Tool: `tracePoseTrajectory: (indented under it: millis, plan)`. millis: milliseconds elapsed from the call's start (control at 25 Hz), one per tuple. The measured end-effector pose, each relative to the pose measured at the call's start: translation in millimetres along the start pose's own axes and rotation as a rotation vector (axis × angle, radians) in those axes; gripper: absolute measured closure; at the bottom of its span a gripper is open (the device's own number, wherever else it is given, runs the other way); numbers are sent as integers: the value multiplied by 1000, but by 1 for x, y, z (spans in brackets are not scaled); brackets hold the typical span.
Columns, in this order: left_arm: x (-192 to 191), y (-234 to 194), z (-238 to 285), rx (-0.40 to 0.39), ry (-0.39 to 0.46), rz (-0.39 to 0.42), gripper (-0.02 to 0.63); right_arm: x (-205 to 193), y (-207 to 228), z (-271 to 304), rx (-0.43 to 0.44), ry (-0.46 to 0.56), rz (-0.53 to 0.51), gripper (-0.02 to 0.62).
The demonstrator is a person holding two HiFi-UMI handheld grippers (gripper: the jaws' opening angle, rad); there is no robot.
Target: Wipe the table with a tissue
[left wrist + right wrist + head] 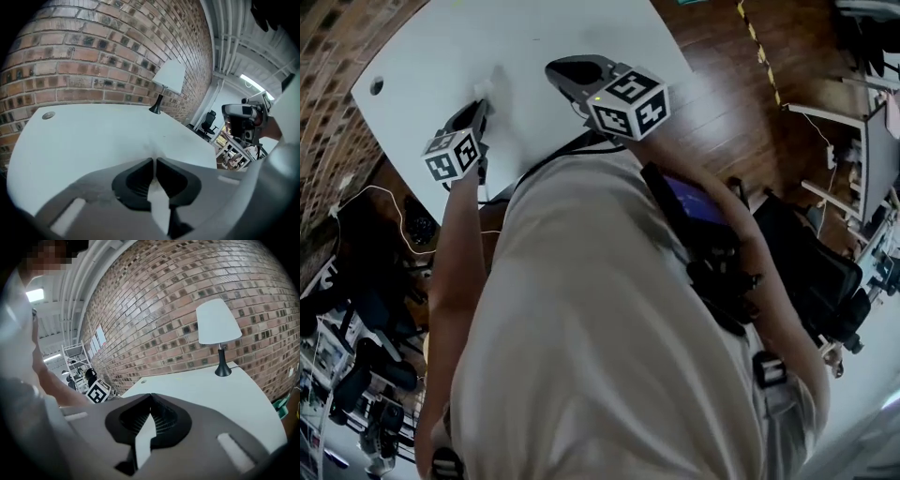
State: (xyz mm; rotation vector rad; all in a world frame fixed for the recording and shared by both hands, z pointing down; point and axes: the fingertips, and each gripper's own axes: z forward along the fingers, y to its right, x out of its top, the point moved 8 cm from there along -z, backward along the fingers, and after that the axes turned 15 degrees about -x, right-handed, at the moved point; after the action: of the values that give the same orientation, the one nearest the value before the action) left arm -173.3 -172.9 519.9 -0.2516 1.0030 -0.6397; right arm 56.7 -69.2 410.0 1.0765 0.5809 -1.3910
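Two grippers work over the near part of a white counter (534, 37). The left gripper (478, 108) is close to the counter's near edge, and the right gripper (558, 70) is just beside it, further in over the surface. In the head view the counter's rounded corner curves away to the left, with a small round hole (376, 85) set near it. The near edge runs under the person's arms, and a wooden floor (722, 103) lies past the right edge.

Ahead of both grippers the white surface stretches open to a brick wall (117, 47), where a lamp (218, 324) with a white shade stands at the far side.

The left jaws are clamped on a tissue (494, 84), almost together with only a thin white sliver between their tips. It is a small crumpled white lump that sticks out past the tips along the gripper's own line, toward the far side of the counter. Whether it touches the surface I cannot tell. The right jaws are together at their tips with nothing between them.
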Motion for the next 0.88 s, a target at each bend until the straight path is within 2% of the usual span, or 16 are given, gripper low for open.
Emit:
tracePoseTrajectory:
  millis: [200, 600, 720, 880]
  plan:
    - [-3, 14, 19, -20, 24, -30, 574, 7, 13, 1, 52, -16, -19, 588]
    - [8, 37, 50, 48, 55, -97, 574, 13, 62, 1, 153, -36, -14, 588]
    - [10, 61, 68, 61, 48, -103, 574, 12, 87, -16, 174, -39, 2, 588]
    - [14, 76, 99, 35, 4, -87, 574, 7, 119, -24, 160, -50, 36, 588]
